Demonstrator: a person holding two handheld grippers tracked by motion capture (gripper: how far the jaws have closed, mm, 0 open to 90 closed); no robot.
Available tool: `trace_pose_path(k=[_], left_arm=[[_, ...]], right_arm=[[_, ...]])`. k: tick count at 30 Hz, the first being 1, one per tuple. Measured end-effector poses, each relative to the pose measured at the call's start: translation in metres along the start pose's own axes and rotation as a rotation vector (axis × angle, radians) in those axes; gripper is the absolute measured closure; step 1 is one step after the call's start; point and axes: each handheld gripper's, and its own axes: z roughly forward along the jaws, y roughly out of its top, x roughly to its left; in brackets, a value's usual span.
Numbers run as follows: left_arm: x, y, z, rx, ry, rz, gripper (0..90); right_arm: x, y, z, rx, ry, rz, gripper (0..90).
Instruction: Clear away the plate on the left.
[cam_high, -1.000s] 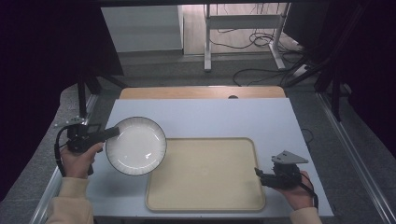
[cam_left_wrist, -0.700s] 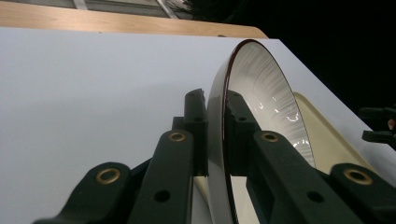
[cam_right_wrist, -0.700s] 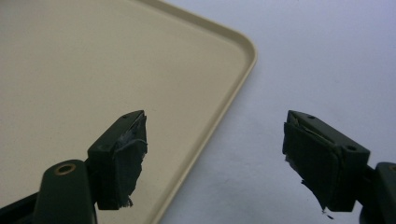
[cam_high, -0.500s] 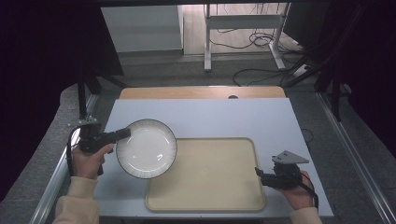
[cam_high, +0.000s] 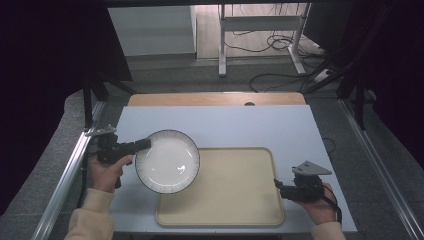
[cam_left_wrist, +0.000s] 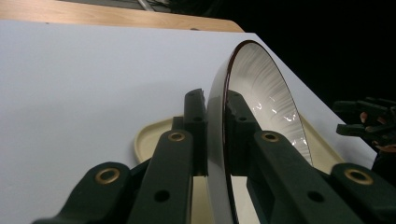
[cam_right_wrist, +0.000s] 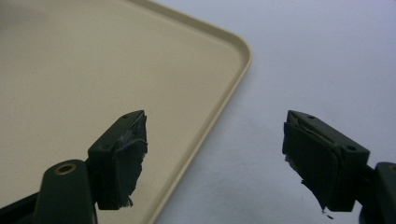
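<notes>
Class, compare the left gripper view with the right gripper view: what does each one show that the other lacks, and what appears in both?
Left gripper view alone: the left gripper with its fingers pressed on the rim of the round white bowl with a dark rim, held on edge, the strip of light wooden board beyond the table, and the other gripper farther off at the right edge.

Right gripper view alone: the right gripper, its fingers wide apart with nothing between them.

Both: the beige rectangular plastic tray and the pale grey tabletop.
</notes>
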Motion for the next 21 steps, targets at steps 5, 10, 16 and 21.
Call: trace_pose_path(k=[5, 10, 16, 21], left_arm=[[-0.008, -0.002, 0.009, 0.017, -0.019, 0.011, 82.0], [-0.013, -0.004, 0.017, 0.020, -0.052, -0.004, 81.8], [-0.017, -0.005, 0.024, 0.020, -0.076, -0.008, 81.9], [-0.022, -0.007, 0.032, 0.038, -0.080, 0.001, 81.7]], right_arm=[[0.000, 0.000, 0.000, -0.002, -0.001, 0.000, 22.7], [0.000, 0.000, 0.000, 0.000, 0.000, 0.002, 22.8], [0.000, 0.000, 0.000, -0.002, -0.001, 0.003, 22.8], [-0.001, 0.000, -0.001, -0.001, -0.005, 0.003, 22.8]])
